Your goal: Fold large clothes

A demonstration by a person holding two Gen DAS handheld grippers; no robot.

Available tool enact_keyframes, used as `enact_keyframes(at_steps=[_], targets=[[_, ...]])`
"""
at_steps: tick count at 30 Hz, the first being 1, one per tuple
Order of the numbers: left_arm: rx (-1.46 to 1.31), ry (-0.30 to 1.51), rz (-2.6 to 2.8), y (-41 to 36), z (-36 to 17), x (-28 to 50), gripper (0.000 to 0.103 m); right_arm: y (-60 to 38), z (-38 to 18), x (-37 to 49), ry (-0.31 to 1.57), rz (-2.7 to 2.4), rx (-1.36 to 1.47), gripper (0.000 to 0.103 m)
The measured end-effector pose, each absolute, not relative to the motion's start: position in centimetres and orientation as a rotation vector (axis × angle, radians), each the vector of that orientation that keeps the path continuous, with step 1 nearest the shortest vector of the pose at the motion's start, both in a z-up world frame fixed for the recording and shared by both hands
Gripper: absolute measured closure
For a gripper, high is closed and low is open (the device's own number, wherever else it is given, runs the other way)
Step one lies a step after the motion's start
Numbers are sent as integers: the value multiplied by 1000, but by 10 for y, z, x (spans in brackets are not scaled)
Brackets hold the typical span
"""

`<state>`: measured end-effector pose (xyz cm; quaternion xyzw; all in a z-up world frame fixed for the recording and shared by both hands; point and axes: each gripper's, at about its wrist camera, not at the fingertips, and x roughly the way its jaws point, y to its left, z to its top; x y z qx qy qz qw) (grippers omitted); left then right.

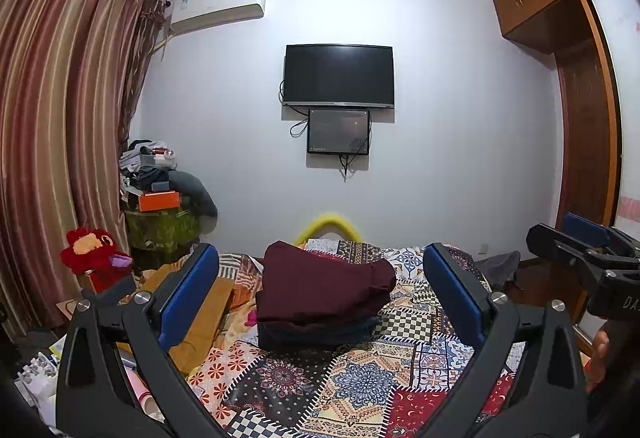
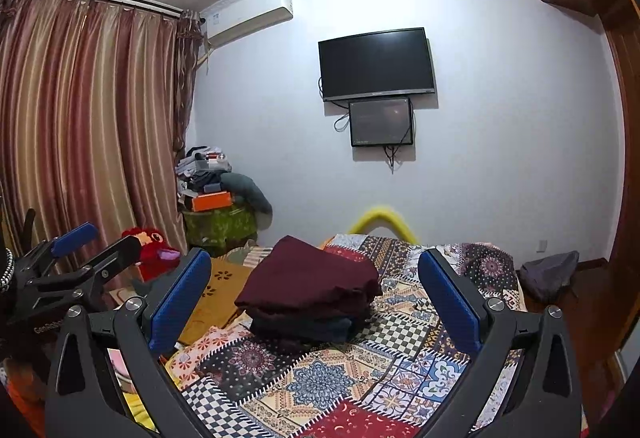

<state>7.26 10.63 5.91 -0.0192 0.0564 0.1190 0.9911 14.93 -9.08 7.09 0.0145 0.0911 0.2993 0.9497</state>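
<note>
A folded maroon garment (image 1: 324, 288) (image 2: 312, 278) lies on top of a folded dark blue garment (image 1: 316, 334) (image 2: 304, 328), stacked in the middle of the bed's patchwork quilt (image 1: 360, 386) (image 2: 320, 390). My left gripper (image 1: 324, 270) hovers above the quilt on the near side of the stack, open, with nothing between its blue pads. My right gripper (image 2: 316, 274) is open and empty too, held level beside the left one. Each gripper shows at the edge of the other's view: the right gripper (image 1: 576, 250) and the left gripper (image 2: 84, 242).
An orange-yellow cloth (image 1: 204, 318) (image 2: 218, 290) lies on the bed's left part. A red plush toy (image 1: 94, 252) and a cluttered stand (image 1: 160, 197) sit by the striped curtain. A grey bag (image 2: 550, 274) rests at the right, by the wooden wardrobe (image 1: 580, 117).
</note>
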Motion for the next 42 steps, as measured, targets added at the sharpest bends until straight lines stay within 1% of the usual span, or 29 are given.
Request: enact_keyframes(at_steps=[19,42], targets=[[-39,138,226,103,56,80,0,-93,73,150,220,595,32,0],[-57,159,164,102,53,86,0,-89,75,149,206,573,-1,0]])
